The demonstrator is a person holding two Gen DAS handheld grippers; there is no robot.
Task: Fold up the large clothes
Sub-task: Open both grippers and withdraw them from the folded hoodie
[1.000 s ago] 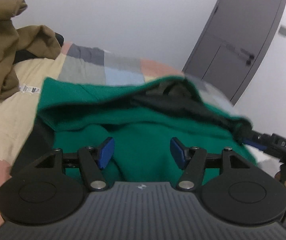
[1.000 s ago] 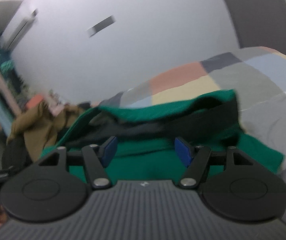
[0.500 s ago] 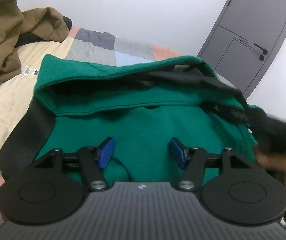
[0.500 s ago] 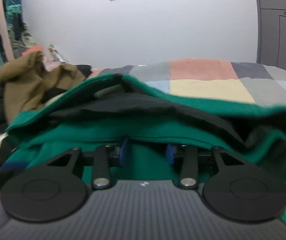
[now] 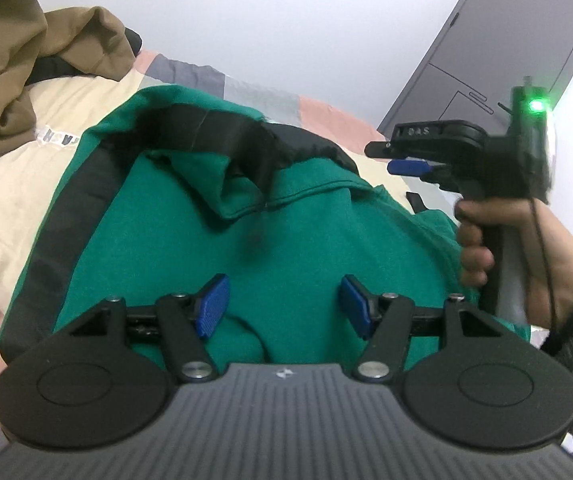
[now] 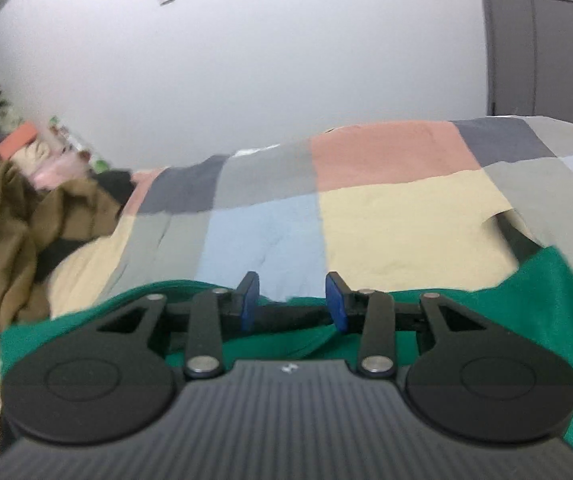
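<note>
Left wrist view: the left gripper (image 5: 282, 306) is seen spread wide over the green garment (image 5: 318, 248), with nothing pinched between the blue pads (image 5: 212, 304). The garment lies on the bed (image 5: 14, 184), spread from 9 to 3 o'clock, and a black-lined fold (image 5: 214, 136) is turned over at 12 o'clock. A brown garment (image 5: 10, 64) is heaped at 10 o'clock. At 2 o'clock the right gripper (image 5: 390, 156) is held clear above the green garment's edge by a hand (image 5: 498, 248); its opening cannot be judged side-on here. A grey door (image 5: 518, 52) stands behind it.

Right wrist view: the right gripper (image 6: 291, 300) has just been closing. Its pads (image 6: 336, 304) are left partly apart, with only the patchwork bed cover (image 6: 398, 220) seen through the gap; no cloth is pinched. The green garment (image 6: 542, 288) lies under and behind the fingers, from 8 to 4 o'clock. The brown garment (image 6: 2, 240) is noted at 9 o'clock.
</note>
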